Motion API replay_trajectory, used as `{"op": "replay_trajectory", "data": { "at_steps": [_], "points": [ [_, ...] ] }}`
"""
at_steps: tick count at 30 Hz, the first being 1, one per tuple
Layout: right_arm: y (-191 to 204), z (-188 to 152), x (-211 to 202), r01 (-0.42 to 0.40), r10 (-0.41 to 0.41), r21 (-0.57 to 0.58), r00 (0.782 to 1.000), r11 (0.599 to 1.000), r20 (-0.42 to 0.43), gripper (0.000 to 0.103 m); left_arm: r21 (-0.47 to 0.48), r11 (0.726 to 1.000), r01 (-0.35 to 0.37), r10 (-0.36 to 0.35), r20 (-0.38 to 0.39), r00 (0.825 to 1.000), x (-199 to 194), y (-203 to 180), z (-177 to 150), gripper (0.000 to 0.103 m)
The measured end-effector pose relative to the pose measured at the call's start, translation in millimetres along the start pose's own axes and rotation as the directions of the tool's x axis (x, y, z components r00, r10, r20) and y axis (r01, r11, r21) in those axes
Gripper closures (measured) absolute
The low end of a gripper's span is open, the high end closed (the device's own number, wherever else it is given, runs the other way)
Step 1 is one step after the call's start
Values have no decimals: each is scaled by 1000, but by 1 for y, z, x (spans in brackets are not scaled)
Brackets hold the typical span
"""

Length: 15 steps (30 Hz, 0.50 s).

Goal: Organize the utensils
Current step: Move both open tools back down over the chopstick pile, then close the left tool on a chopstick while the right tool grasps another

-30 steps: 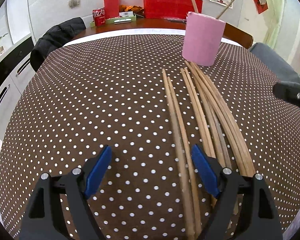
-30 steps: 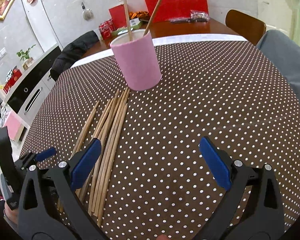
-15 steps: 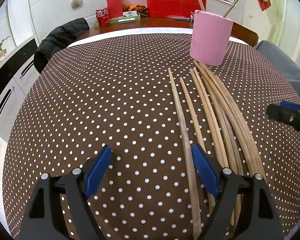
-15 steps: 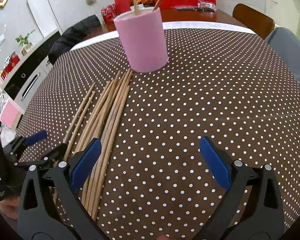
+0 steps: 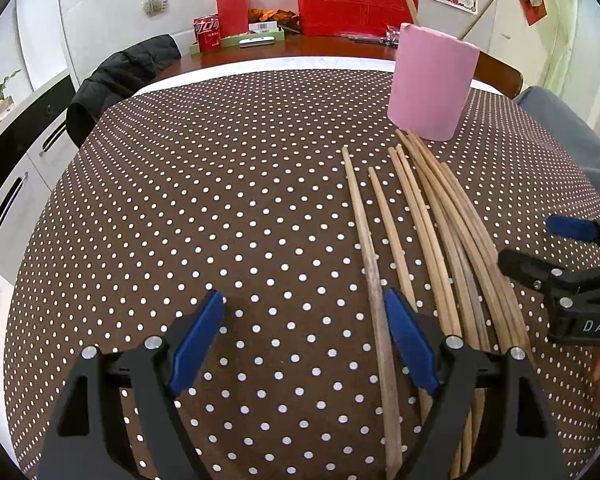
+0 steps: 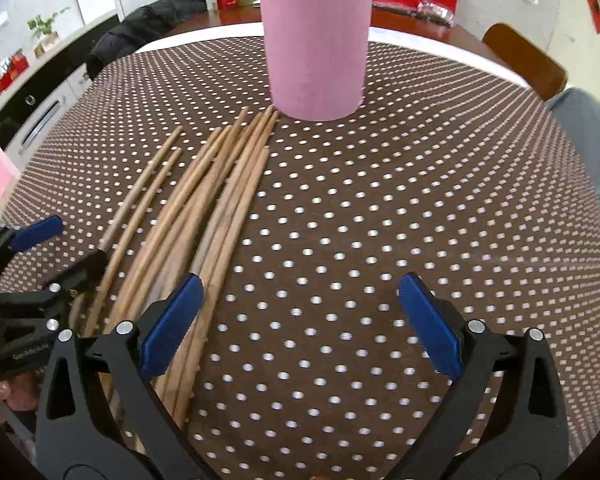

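Observation:
Several wooden chopsticks [image 5: 440, 224] [image 6: 220, 196] lie side by side on the brown dotted tablecloth [image 5: 220, 200], their far tips near a pink cup [image 5: 432, 84] [image 6: 315, 46] that holds two chopsticks upright. My left gripper [image 5: 306, 344] is open low over the cloth, its right finger resting by the leftmost chopstick [image 5: 368, 256]. My right gripper [image 6: 300, 320] is open too, its left finger over the bundle's near ends. Each gripper shows in the other's view: the right gripper [image 5: 572, 256] and the left gripper [image 6: 56, 248].
A black jacket [image 5: 120, 76] hangs over a chair at the far left edge. Red bags, a red can [image 5: 207, 34] and a tray sit on a wooden table behind. A wooden chair back [image 6: 524, 60] and a grey-clad leg [image 5: 572, 136] are on the right.
Both grippers have moved forward and lower toward the chopsticks; the right one has drawn closer to the bundle and the cup. Neither has closed on anything.

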State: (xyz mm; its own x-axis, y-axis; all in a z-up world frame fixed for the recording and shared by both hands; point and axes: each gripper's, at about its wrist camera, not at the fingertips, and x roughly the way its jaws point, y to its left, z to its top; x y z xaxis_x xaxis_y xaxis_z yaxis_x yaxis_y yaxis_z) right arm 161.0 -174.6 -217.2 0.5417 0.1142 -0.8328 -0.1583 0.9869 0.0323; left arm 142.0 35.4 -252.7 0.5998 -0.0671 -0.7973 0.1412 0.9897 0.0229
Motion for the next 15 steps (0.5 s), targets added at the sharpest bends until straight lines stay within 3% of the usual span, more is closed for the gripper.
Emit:
{"op": "replay_trajectory", "data": {
  "at_steps": [12,15],
  "points": [
    [11,11,11,16,-19,-45,999,999,-46,9,1,1000,2,-2,0,1000,1,1,0,22],
    [8,11,8,-4,2,-34,998,999,-60,18,2,1000,2,-2,0,1000,1,1,0,22]
  ]
}}
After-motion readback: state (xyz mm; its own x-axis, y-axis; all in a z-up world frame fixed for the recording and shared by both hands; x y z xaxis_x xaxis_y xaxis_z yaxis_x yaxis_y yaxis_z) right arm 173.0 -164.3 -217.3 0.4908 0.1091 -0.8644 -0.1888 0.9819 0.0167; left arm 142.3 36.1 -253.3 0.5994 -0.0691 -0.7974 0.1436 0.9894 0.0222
